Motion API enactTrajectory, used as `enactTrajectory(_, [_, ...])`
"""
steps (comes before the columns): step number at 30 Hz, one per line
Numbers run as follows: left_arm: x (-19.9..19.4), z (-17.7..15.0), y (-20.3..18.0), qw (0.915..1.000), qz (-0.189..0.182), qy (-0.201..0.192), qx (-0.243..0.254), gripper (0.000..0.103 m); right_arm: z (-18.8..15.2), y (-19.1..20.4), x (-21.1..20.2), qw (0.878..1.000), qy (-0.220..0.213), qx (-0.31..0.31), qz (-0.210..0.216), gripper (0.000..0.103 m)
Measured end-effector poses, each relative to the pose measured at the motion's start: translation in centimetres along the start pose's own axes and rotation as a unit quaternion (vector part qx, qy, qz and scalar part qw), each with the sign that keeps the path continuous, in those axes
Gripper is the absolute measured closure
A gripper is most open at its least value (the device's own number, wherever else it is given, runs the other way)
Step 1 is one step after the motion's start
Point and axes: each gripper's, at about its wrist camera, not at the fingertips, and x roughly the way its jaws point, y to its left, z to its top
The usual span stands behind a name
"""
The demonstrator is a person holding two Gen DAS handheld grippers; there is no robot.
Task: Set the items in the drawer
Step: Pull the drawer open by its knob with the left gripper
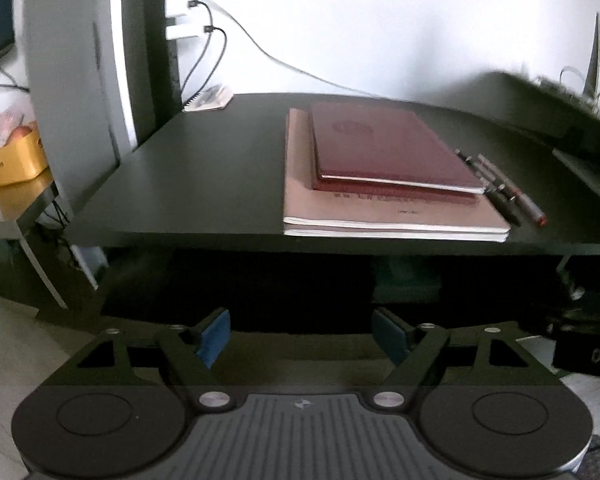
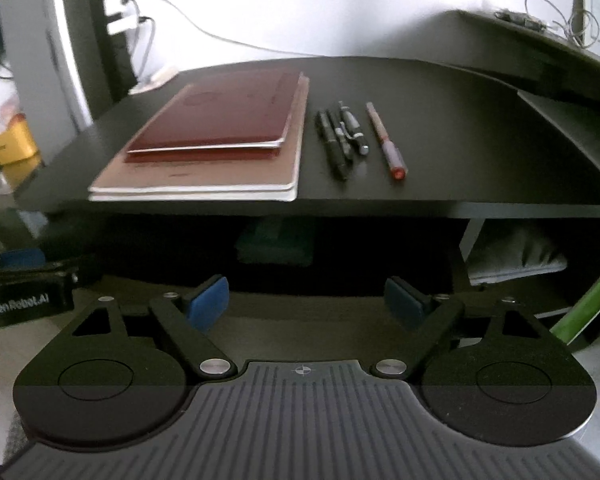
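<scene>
Left gripper (image 1: 302, 338) sits closest to the lens in the left wrist view, blue pads spread wide with nothing between them, hanging below the front edge of the black desk (image 1: 204, 184). Up on the desk is a stack of notebooks (image 1: 384, 184), dark red ones on top of a pinkish one, right at the front edge, with a bunch of pens (image 1: 500, 192) just beside them on the right. I honestly can't make out a drawer here, the space under the desktop is just dark. My guess is step one is finding and opening that drawer, so I'd keep this gripper low and go for a handle under the edge before touching anything on top.

Right gripper (image 2: 306, 300) in the right wrist view is the same deal: jaws wide apart, empty, below the desk edge. From here the notebooks (image 2: 216, 148) sit left, three black pens (image 2: 340, 140) lie bunched together touching each other, and a red pen (image 2: 388, 144) lies a bit apart to their right. The other gripper's body pokes in at the far left. Pens are thin and round, so I'd expect them to roll; pinch across the barrel. The notebook stack overhangs nothing but could slide apart if grabbed by one cover.

Clutter: a yellow box (image 2: 12, 144) off left, cables (image 2: 572, 20) on the shelf at right.
</scene>
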Motion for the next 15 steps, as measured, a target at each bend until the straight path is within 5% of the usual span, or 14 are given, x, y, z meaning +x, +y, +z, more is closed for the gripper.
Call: enactTrajectory(15, [4.2, -0.1, -0.1, 0.9985, 0.012, 0.052, 0.010, 0.022, 0.8, -1.4, 5.0, 0.998, 0.048, -0.002, -0.026, 0.012])
